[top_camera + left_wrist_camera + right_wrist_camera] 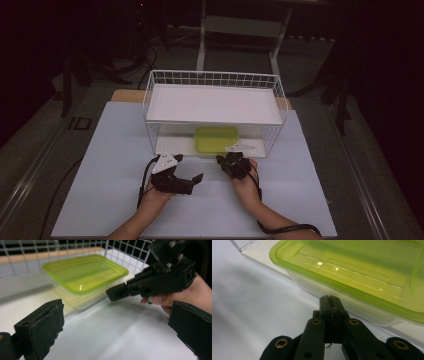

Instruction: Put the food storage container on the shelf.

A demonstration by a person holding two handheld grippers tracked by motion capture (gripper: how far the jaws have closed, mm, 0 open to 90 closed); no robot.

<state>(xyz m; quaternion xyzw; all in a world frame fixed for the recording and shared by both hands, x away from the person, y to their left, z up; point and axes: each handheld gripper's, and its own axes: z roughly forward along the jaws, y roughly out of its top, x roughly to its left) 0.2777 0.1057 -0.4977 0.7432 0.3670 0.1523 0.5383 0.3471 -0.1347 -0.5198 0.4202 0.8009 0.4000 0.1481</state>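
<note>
A clear plastic box with a lime-green lid lies on the bottom level of a white wire rack, near its open front. In the left gripper view the box is ahead and to the left. My left gripper rests on the table in front of the rack, open wide with nothing between its pads. My right gripper is shut and empty. Its closed tip points at the box's near wall, very close to it; I cannot tell if they touch. The left gripper view shows the right gripper beside the box's corner.
A white shelf board covers the rack's upper level above the box. The rack stands at the back of a white tabletop. Beyond the table are a grey floor and dark stands and cables.
</note>
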